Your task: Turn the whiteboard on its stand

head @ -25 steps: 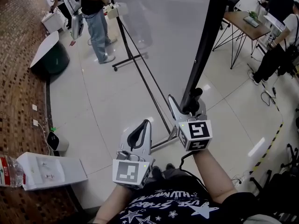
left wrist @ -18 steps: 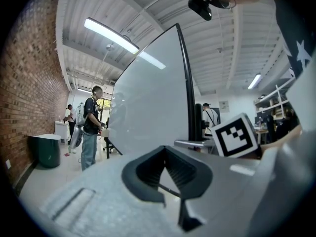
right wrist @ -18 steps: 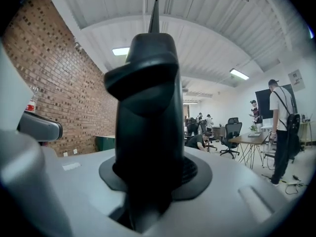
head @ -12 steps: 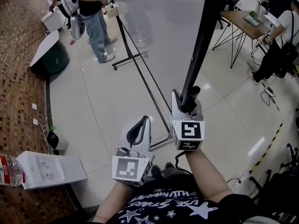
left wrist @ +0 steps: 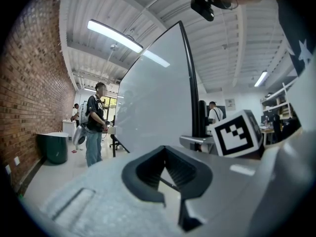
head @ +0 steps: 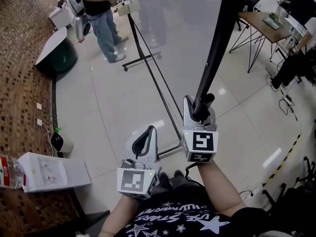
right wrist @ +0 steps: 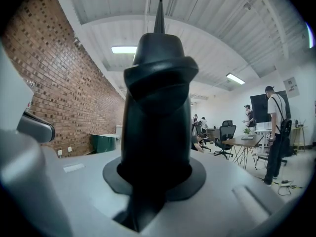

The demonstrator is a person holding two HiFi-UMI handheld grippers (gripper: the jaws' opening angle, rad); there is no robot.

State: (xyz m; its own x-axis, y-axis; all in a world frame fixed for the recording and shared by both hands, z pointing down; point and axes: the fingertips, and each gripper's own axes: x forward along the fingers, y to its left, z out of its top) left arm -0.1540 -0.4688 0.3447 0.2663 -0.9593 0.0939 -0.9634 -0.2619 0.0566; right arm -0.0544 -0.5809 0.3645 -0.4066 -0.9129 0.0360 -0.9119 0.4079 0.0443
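The whiteboard is a big glossy panel with a black frame edge, standing on a black stand. My right gripper is shut on the lower end of that frame edge, which fills the right gripper view as a dark post between the jaws. My left gripper hangs lower and to the left of it, shut with nothing in it. In the left gripper view the board rises ahead, and the right gripper's marker cube shows beside it.
A person in jeans stands behind the board by the stand's far foot. A green bin, a white box and a water bottle line the brick strip at left. A desk and another person are at right.
The right gripper's jaws have closed on the frame edge and it has shifted slightly left. The left gripper has barely moved.
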